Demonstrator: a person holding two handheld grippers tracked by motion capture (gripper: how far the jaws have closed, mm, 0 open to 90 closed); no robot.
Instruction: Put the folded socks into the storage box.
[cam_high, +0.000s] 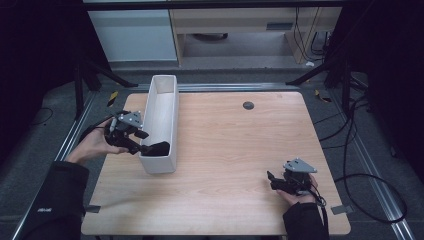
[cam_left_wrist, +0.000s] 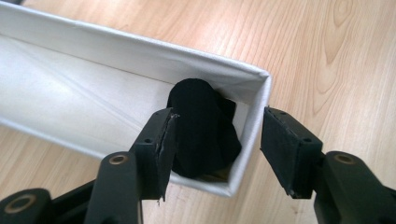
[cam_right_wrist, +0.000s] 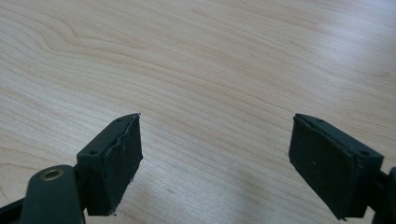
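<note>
1. High view: wooden counter (cam_high: 230, 150) with a long white open box (cam_high: 161, 120) standing lengthwise near its left edge. A black cloth bundle (cam_high: 156, 148) sits in the box's near end, poking just above the rim.
2. High view: left tongs (cam_high: 140, 145) held by the left hand (cam_high: 95, 145) just left of the box, tips reaching over the near end beside the cloth. Grey three-cornered plate on top of the tool.
3. High view: right tongs (cam_high: 270, 179) in the right hand (cam_high: 300, 192) low at the counter's near right corner, well apart from the box, pointing left. A small dark round disc (cam_high: 248, 105) lies on the far part of the counter.
4. Left gripper view: left tongs (cam_left_wrist: 215, 149) spread wide, nothing pinched. Black cloth bundle (cam_left_wrist: 203, 130) lies inside the box corner, between and beyond the two jaws. Left pad is close by the cloth; whether it touches, cannot tell. Right pad sits outside the box's end wall (cam_left_wrist: 254, 121), clear of the cloth. White box (cam_left_wrist: 93, 98) runs away to upper left, inside bare there.
5. Right gripper view: right tongs (cam_right_wrist: 215, 158) spread wide, empty, over bare wood grain of the counter (cam_right_wrist: 201, 70). Pad edges look frayed.
</note>
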